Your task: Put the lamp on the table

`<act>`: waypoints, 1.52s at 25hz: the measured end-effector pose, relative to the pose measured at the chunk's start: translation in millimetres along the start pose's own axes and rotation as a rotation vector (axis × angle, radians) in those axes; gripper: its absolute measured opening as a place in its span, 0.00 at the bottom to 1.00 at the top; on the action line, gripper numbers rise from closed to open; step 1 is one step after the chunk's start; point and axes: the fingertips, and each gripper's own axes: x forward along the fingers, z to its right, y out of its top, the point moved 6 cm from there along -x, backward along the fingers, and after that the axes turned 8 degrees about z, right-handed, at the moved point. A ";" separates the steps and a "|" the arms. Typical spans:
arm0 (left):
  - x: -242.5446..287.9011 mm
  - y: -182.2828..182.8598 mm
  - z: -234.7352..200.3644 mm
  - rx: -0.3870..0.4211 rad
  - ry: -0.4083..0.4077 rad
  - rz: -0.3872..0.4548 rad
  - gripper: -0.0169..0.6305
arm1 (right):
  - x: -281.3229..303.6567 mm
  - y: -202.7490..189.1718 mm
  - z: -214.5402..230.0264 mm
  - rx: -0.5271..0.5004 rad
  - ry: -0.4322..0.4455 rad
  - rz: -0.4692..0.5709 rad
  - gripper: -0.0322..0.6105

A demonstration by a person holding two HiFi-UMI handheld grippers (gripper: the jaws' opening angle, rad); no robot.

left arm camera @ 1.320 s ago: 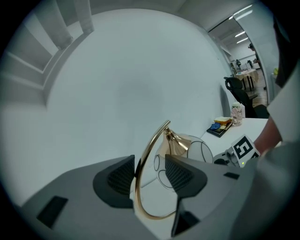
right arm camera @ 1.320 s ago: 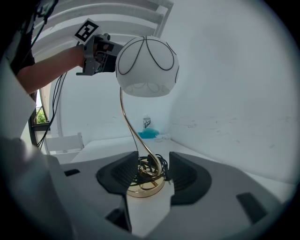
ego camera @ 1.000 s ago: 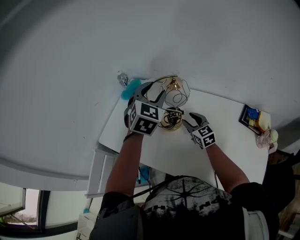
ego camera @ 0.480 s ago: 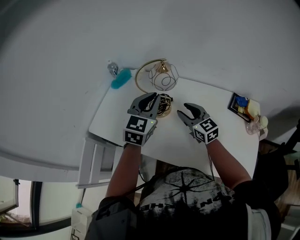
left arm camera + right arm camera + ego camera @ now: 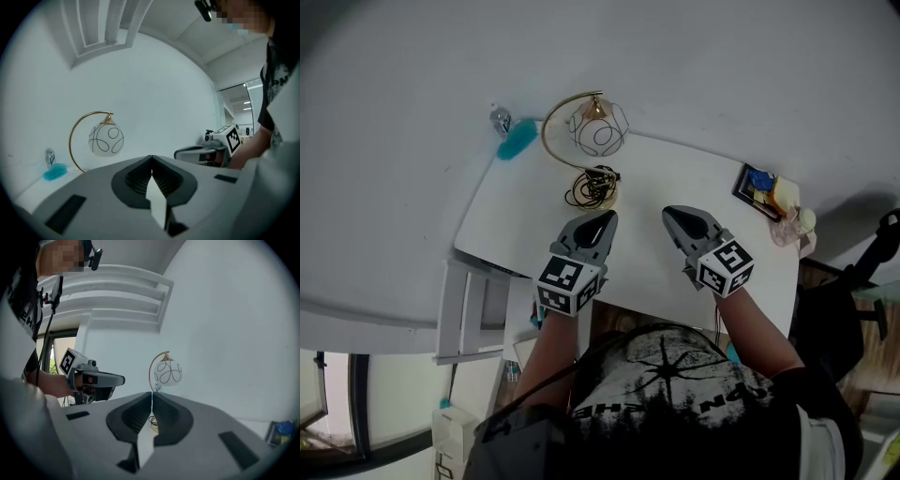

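The lamp stands on the white table near its far edge, by the wall. It has a gold arched arm, a white globe shade with black swirls, and a round base with coiled black cord. My left gripper is shut and empty, hovering over the table a little nearer than the lamp's base. To its right, my right gripper is shut too, with nothing in it. Both are clear of the lamp.
A teal object and a small clear bottle lie at the table's far left corner. A dark tray with blue and yellow items sits at the right end. White shelving stands below the left side.
Both grippers have let go of the lamp, drawn back toward me and closed. The lamp now stands alone on the table.
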 end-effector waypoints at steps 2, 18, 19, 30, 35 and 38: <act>-2.0 -4.4 12.6 -0.007 -0.017 -0.001 0.05 | -14.5 2.1 -1.3 0.001 -0.002 -0.001 0.08; -10.0 -22.5 83.1 0.073 -0.085 -0.074 0.05 | -75.3 -2.5 -22.7 -0.029 0.012 -0.067 0.08; -12.1 -22.1 85.3 0.066 -0.085 -0.071 0.05 | -77.3 -2.3 -24.7 -0.034 0.012 -0.071 0.08; -26.5 -16.1 105.4 0.049 -0.087 -0.065 0.05 | -90.4 8.3 -47.7 -0.080 0.043 -0.074 0.08; -34.4 -15.6 112.3 0.065 -0.089 -0.069 0.05 | -97.8 10.6 -58.5 -0.085 0.052 -0.067 0.08; -39.0 -14.6 116.1 0.075 -0.089 -0.074 0.05 | -103.2 13.4 -64.1 -0.093 0.056 -0.066 0.08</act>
